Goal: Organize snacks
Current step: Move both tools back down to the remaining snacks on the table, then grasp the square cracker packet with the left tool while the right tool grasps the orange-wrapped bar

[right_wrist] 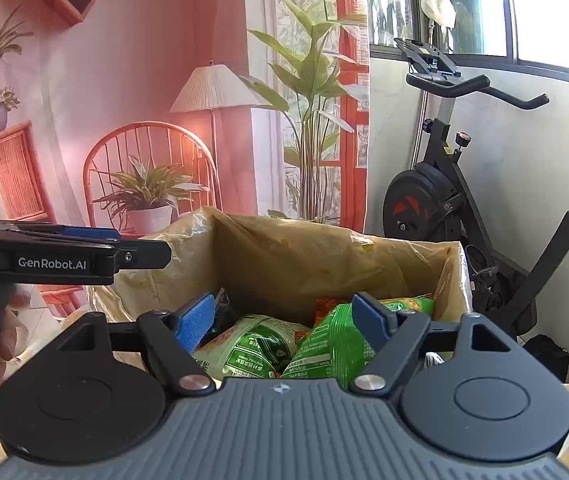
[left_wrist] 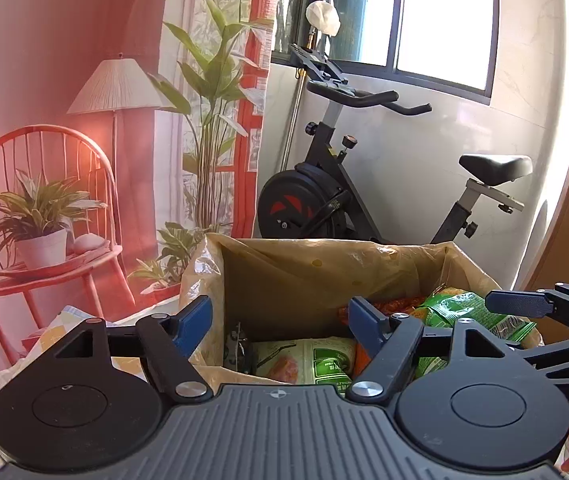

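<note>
1. Right wrist view: the right gripper point(right_wrist: 284, 322) has its jaws spread wide with nothing between the blue pads; it hangs just above the open box point(right_wrist: 450, 276) at lower centre of the frame, touching no packet that I can see.
2. Straight past those pads, at lower centre, lie the snacks: a green packet point(right_wrist: 336, 340) tilted up on the right, a pale green-and-white packet point(right_wrist: 252, 348) flatter on the left, and an orange packet point(right_wrist: 324, 306) mostly buried behind them.
3. Left wrist view: the left gripper point(left_wrist: 280, 326) is likewise wide open and empty, poised over the near rim of the same box, with the pale packet point(left_wrist: 308, 360) between its fingers in the frame but below them.
4. The right tool enters that view at the right edge, its blue fingertip point(left_wrist: 520, 304) over the green packet point(left_wrist: 468, 312).
5. Handling, as a judgement: these look like light, crinkly film bags, air-puffed and slippery, with contents that could crush. A gentle pinch on a sealed end or upper corner seems safer than squeezing the belly.
6. The box is lined with a loose yellowish plastic bag point(right_wrist: 284, 248), which could snag a finger.
</note>
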Demonstrator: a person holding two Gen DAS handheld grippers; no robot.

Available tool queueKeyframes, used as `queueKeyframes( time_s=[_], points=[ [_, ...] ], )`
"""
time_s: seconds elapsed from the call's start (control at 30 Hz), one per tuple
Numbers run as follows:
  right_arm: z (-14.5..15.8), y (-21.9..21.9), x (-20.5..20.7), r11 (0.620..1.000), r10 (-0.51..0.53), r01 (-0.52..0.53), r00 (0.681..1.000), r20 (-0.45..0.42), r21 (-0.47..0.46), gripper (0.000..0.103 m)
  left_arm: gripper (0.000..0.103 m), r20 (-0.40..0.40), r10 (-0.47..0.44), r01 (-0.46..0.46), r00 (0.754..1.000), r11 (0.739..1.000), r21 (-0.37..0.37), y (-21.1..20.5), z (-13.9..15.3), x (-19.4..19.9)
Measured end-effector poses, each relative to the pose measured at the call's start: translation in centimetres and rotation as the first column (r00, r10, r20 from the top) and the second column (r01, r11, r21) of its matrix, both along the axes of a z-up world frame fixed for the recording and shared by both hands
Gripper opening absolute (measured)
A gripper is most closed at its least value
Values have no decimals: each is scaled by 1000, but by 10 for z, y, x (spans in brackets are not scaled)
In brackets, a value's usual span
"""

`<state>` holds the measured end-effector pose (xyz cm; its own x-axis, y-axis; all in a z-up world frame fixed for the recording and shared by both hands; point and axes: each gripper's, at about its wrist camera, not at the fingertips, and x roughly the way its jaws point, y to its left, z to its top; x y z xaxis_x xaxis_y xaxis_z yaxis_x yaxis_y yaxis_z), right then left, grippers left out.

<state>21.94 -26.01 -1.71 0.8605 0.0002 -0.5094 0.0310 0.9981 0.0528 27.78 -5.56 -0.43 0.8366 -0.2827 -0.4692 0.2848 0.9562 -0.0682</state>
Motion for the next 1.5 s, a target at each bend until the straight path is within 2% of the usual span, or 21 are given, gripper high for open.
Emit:
queueKeyframes(
  time_s=[0.17,0.3,0.47,0.63,0.87,1.1,1.2,1.37,1.5],
  points=[
    [4,5,-29,1000,20,-20,1000,16,14,93,91,6,51,-50,999,998,-39,12,8,-37],
    [3,12,-52,1000,29,-29,999,35,7,97,92,18,54,-53,998,998,-28,19,6,-70],
    [-3,15,-82,998,38,-41,998,48,54,99,94,11,66,-66,998,998,-19,31,-5,-100],
    [-15,14,-107,996,22,-28,997,70,80,102,95,-28,89,-89,996,996,-3,46,-27,-119],
    [-43,8,-133,991,-12,7,999,40,131,102,95,-114,92,-91,989,996,17,65,-72,-139],
    [-88,9,-150,992,-38,43,998,-41,118,102,94,-179,49,-40,983,998,50,75,-112,-150],
    [-108,6,-153,990,-55,65,995,-87,124,101,93,-209,32,-19,977,998,66,76,-126,-150],
    [-132,-6,-151,987,-85,105,983,-164,118,90,93,-250,14,8,968,996,85,76,-147,-148],
    [-146,-7,-135,993,-2,27,976,-219,112,80,90,-286,4,23,958,996,89,79,-164,-147]
  ],
)
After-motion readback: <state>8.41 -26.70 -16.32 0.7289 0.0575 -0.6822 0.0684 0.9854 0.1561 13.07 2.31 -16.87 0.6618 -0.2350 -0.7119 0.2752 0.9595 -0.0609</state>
